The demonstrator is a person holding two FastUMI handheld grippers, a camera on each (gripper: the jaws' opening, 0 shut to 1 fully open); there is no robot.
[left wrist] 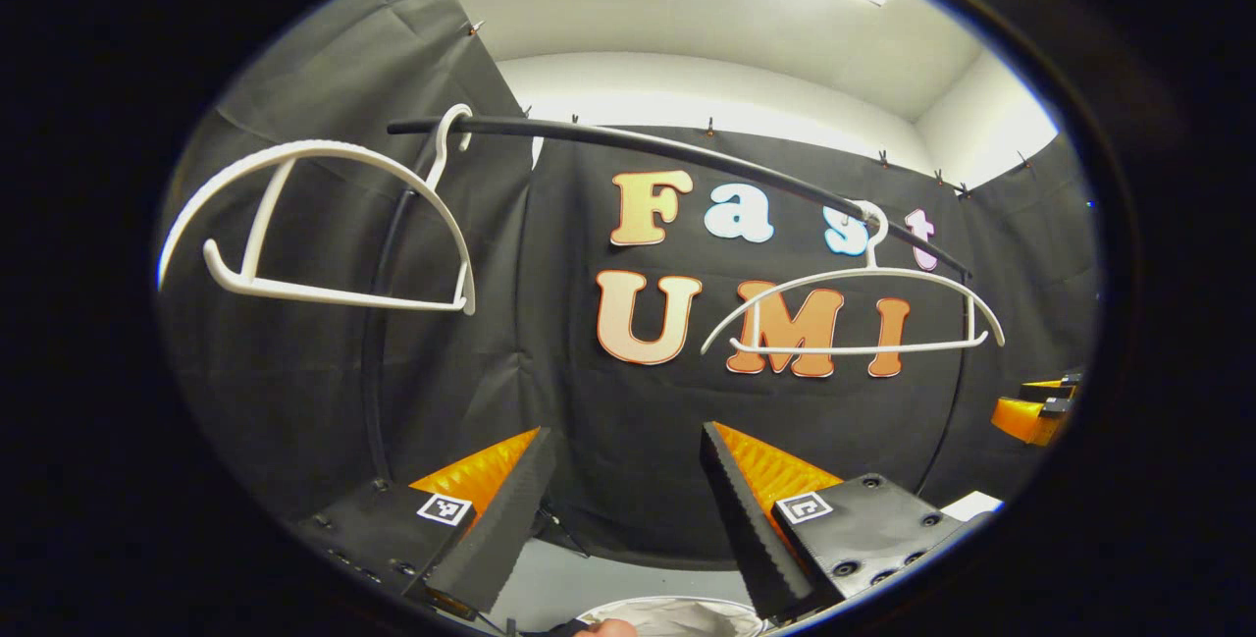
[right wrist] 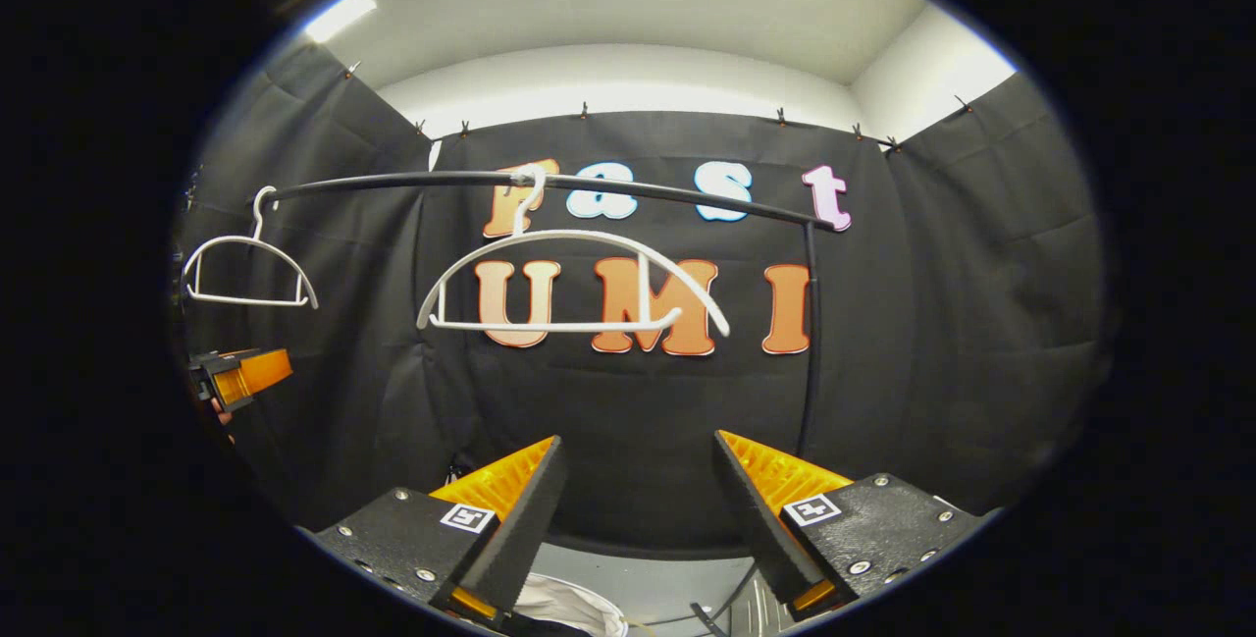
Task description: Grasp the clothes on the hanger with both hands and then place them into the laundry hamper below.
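- Two white plastic hangers on the black rail [left wrist: 687, 154], both bare: one [left wrist: 324, 225] up and to the left of the left tongs [left wrist: 628, 509], the other [left wrist: 854, 318] up and to their right.
- Same pair seen past the right tongs [right wrist: 638, 509]: near hanger [right wrist: 574, 284] just above them, far hanger [right wrist: 245, 274] well off to their left.
- Both tongs spread wide, nothing between the fingers.
- Left tongs also visible from the right gripper view, far left edge [right wrist: 240, 377].
- No clothes on either hanger; pale fabric [right wrist: 569, 608] low beneath the right tongs, and a pale rounded rim [left wrist: 677, 615] beneath the left tongs, probably the laundry hamper with the garment in it. Cannot tell for sure.
- Judged complete or nearly so.
- Risks: snagging a hanger hook with a raised finger and knocking it off the rail; garment draped over the hamper rim sliding out if not pushed in.
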